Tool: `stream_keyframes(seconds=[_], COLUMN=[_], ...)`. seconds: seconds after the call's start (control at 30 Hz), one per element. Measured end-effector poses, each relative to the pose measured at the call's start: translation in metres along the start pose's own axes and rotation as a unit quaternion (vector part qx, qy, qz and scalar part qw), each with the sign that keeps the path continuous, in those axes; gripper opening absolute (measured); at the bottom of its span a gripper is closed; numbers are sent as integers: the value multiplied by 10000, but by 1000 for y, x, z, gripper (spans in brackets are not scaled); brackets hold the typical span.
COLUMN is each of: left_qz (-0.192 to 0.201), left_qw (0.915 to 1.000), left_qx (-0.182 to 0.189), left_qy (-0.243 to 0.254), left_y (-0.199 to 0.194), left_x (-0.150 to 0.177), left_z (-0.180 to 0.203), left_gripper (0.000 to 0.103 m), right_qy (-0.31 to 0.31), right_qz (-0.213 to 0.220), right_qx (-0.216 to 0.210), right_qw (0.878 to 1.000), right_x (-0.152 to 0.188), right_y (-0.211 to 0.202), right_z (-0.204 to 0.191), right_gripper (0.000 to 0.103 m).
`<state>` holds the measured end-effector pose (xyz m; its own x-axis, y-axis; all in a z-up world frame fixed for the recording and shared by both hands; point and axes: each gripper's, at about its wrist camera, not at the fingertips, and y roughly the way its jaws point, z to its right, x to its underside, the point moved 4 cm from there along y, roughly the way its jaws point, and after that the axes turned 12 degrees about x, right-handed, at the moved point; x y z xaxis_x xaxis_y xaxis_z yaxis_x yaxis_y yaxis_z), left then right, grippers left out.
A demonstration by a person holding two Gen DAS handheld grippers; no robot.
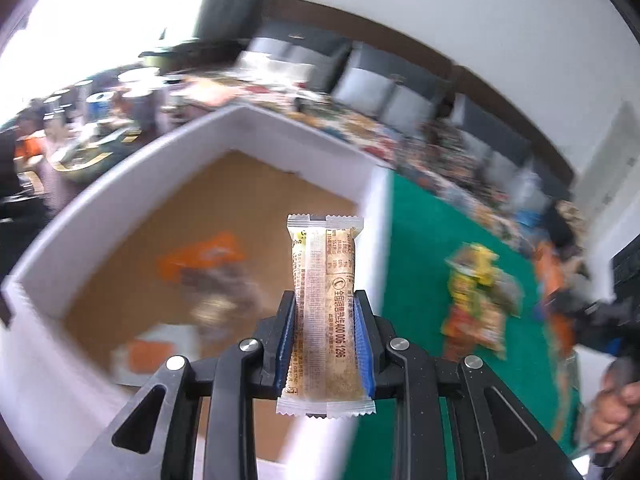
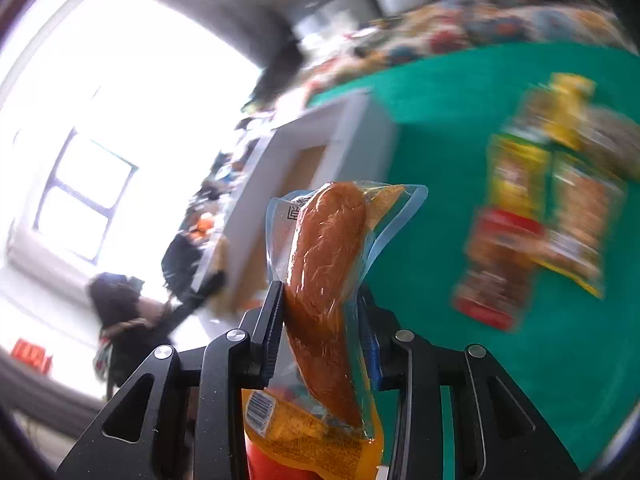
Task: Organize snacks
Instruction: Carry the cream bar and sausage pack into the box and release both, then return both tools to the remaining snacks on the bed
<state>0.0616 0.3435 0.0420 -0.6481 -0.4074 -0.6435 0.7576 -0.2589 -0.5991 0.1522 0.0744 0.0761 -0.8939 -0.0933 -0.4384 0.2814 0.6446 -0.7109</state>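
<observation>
My left gripper [image 1: 325, 300] is shut on a tan snack bar [image 1: 325, 312] in a clear wrapper with white crimped ends, held upright above the right wall of a white box [image 1: 120, 184] with a brown floor. Several blurred snack packs [image 1: 204, 264] lie inside the box. My right gripper [image 2: 318, 292] is shut on a vacuum-packed sausage [image 2: 324, 276] in clear and orange wrapping, held over the green cloth. The white box [image 2: 352, 132] shows beyond it to the left. Loose snack packs [image 1: 476, 300] lie on the green cloth, and also show in the right wrist view [image 2: 540, 216].
A green cloth [image 1: 424, 240] covers the table right of the box. A cluttered row of goods [image 1: 360, 120] runs along the table's far edge. The person's hand with the other gripper [image 1: 612, 400] is at the far right. A bright window [image 2: 88, 196] is at the left.
</observation>
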Motion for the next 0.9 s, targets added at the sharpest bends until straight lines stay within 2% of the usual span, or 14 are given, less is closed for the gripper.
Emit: stream_keyframes(seconds=[0.13,0.17,0.2,0.23,0.27,0.3,0.33,0.37,0.47,0.57,0.63,0.7,0.8,0.9], left_qz=[55,45,34,44,31,21,48,143,239,342,355,282,31,-483], left_qw=[9976,9963,9951,9935,9921,9906,9890,9877,9881,9918,9955,9987,9992,9931], left_qx=[-683,-847,-972,-1122,-1224,-1314,-1411,-1487,-1375,-965,-601,-190,377,860], left_qy=[-117,-130,-155,-207,-291,-367,-430,-468,-646,-758,-644,-386,102,638], left_y=[-13,-16,-17,-17,-19,-20,-22,-28,-35,-32,-26,-16,7,47], left_x=[-4,-3,-4,-3,0,3,5,9,15,19,23,28,42,71], left_z=[-49,-61,-71,-80,-88,-94,-99,-104,-105,-85,-55,-15,51,119], left_gripper=[27,27,30,35,56,80,87,89,90,90,90,90,93,100], right_qy=[-591,-666,-715,-756,-781,-757,-755,-751,-690,-849,-983,-979,-538,16], right_qz=[-89,-113,-155,-233,-341,-449,-576,-657,-490,-113,259,511,650,1009], right_qx=[-116,-139,-166,-179,-155,-93,-59,7,20,543,1255,2037,3024,3954], right_qw=[9981,9976,9972,9967,9962,9961,9955,9950,9964,9948,9869,9728,9494,9129], right_x=[-17,-20,-21,-20,-19,-18,-17,-15,-10,-7,4,23,57,90], right_y=[43,56,68,82,96,104,115,121,107,86,69,52,18,-41], right_z=[-78,-92,-105,-116,-124,-127,-129,-129,-113,-76,-33,22,123,215], right_gripper=[38,40,49,54,67,70,70,70,71,71,71,71,71,71])
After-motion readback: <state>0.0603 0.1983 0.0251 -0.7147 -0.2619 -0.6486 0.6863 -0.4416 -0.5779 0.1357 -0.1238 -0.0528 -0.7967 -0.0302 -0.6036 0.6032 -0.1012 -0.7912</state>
